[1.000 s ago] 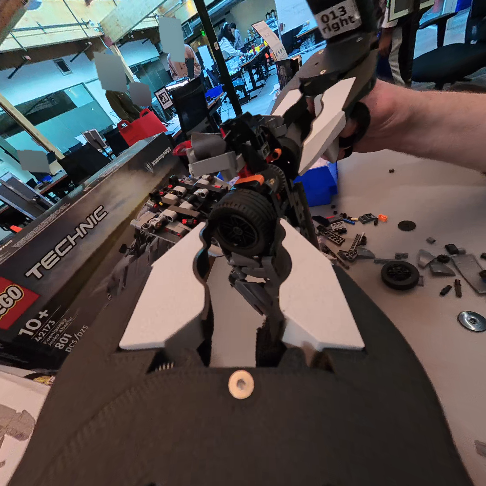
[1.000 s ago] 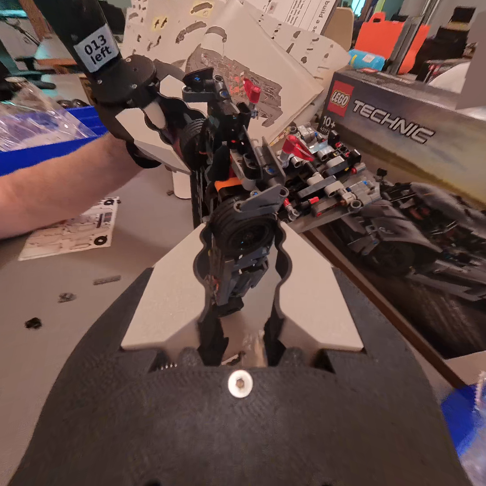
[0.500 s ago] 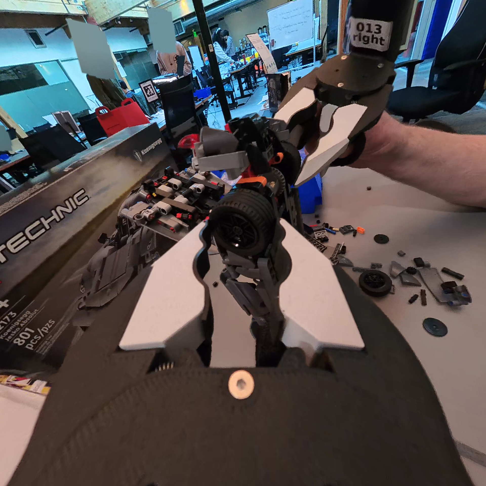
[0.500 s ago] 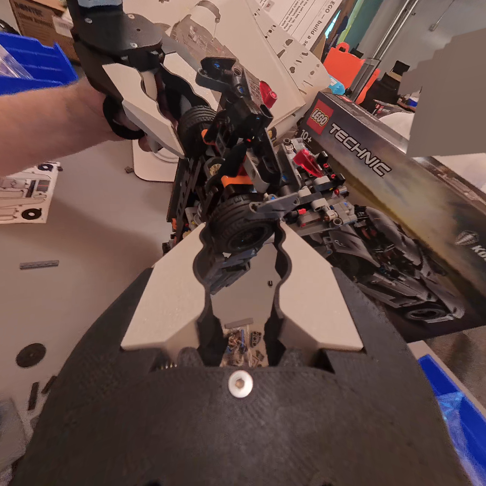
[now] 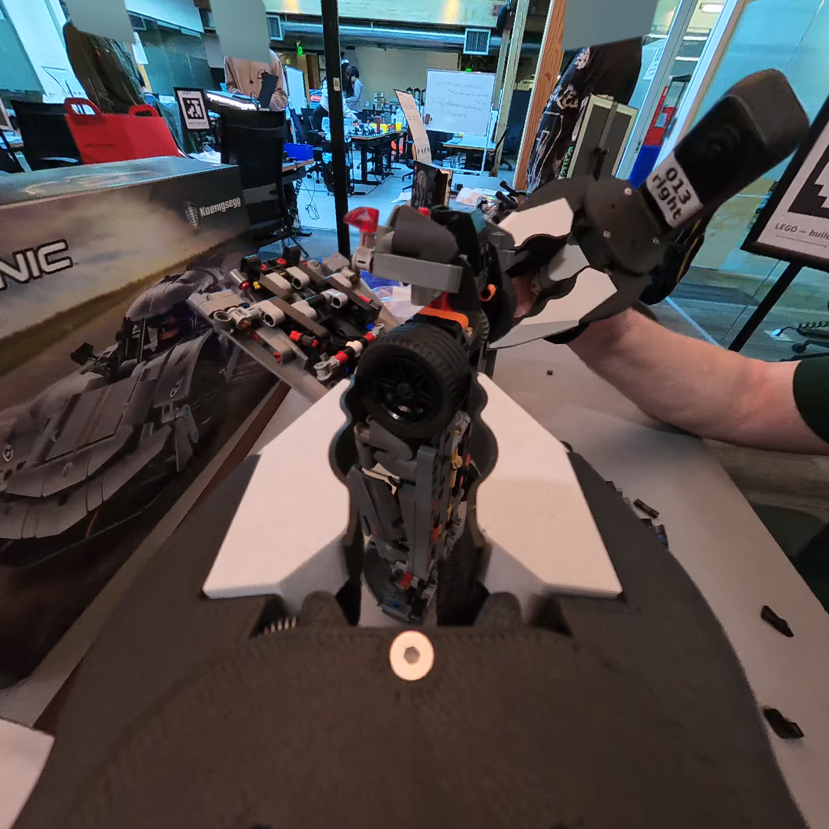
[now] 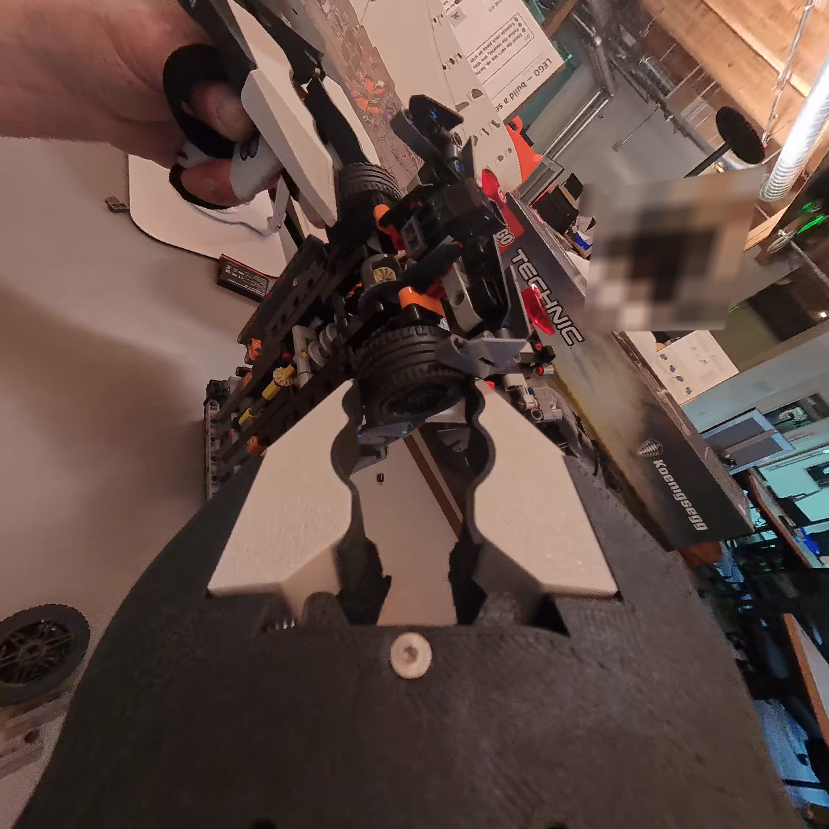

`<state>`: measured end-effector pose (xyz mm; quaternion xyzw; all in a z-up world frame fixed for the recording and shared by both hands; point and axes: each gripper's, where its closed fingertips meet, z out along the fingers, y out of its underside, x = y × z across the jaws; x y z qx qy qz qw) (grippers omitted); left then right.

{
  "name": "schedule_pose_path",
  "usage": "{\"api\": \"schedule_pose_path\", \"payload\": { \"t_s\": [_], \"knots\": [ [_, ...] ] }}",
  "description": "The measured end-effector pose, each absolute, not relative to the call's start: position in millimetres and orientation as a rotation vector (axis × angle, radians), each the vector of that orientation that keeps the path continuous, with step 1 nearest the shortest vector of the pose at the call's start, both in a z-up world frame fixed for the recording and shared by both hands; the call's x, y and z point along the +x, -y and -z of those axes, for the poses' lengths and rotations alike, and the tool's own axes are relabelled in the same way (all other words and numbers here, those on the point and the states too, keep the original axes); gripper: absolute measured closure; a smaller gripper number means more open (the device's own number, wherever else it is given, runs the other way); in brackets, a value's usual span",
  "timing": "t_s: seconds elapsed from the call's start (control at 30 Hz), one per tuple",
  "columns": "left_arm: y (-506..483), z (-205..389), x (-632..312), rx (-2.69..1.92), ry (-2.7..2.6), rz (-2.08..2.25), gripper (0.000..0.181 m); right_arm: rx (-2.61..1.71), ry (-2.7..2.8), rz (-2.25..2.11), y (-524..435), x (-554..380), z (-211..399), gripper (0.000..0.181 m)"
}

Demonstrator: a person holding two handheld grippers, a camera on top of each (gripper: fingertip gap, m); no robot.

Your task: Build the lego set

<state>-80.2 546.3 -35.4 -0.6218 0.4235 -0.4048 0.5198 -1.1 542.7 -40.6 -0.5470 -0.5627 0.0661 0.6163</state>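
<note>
Above the bench [image 5: 628, 430]: we held the lego car [image 5: 417, 341] on edge, clear of the surface.
Left tool [image 5: 410, 394]: we had it clamped on a black front wheel [image 5: 410, 386].
Right tool [image 6: 412, 394]: we had it clamped on another wheel [image 6: 406, 372] at the far end.
Beside us: set box [image 5: 112, 251], loose wheel [image 6: 36, 650].

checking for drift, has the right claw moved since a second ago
Yes. In the left wrist view, the right claw has swung from pointing down to pointing left, judged against the set box, gripping the car model's wheel.
</note>
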Motion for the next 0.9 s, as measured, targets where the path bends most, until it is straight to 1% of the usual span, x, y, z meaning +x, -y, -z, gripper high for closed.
{"api": "schedule_pose_path", "payload": {
  "t_s": [0.3, 0.9],
  "knots": [
    [-547, 36, -82, -1.476, -1.010, 1.002, 0.135, -1.262, 1.298, -0.172, -539, -2, 41, 0.137],
    [-544, 36, -83, -1.445, -1.037, 1.017, 0.134, -1.369, 1.265, -0.419, -532, -5, 41, 0.137]
  ]
}}
